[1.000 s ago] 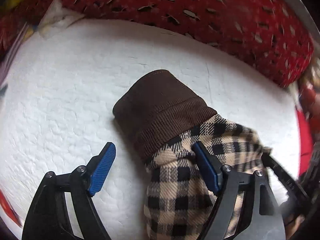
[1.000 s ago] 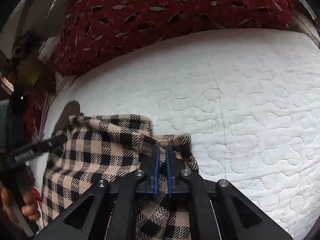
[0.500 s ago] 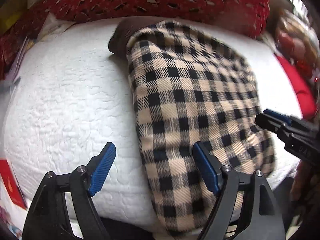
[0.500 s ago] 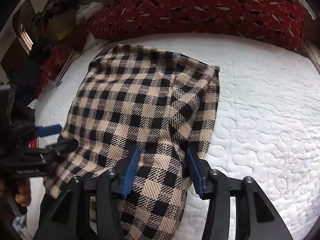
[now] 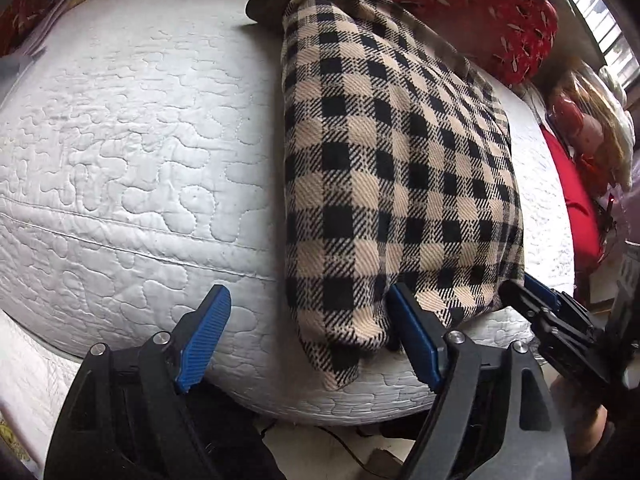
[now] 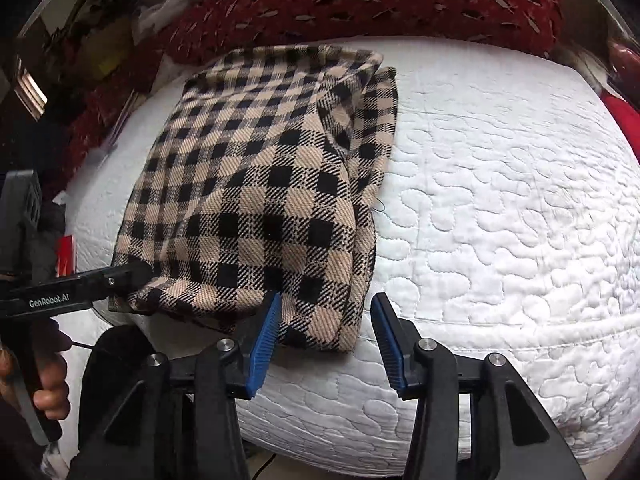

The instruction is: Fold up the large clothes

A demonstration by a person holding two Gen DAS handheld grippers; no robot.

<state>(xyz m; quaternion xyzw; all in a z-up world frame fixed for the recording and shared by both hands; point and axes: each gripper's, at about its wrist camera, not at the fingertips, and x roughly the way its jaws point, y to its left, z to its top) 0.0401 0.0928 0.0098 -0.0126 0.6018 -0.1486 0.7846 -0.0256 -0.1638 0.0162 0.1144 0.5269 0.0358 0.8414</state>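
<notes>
Red patterned pillow (image 6: pixel 400 4) borders the white quilted mattress (image 6: pixel 500 200) behind the checked garment (image 6: pixel 260 200).

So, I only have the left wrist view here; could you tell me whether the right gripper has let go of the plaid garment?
Observer: Yes. The right gripper has just been opening; the near corner of the plaid garment lies between its pads, unpinched.
Operator: Thank you. Is the fold's right side tidy?
Observer: Not quite: a lower layer sticks out past the top layer there.
</notes>
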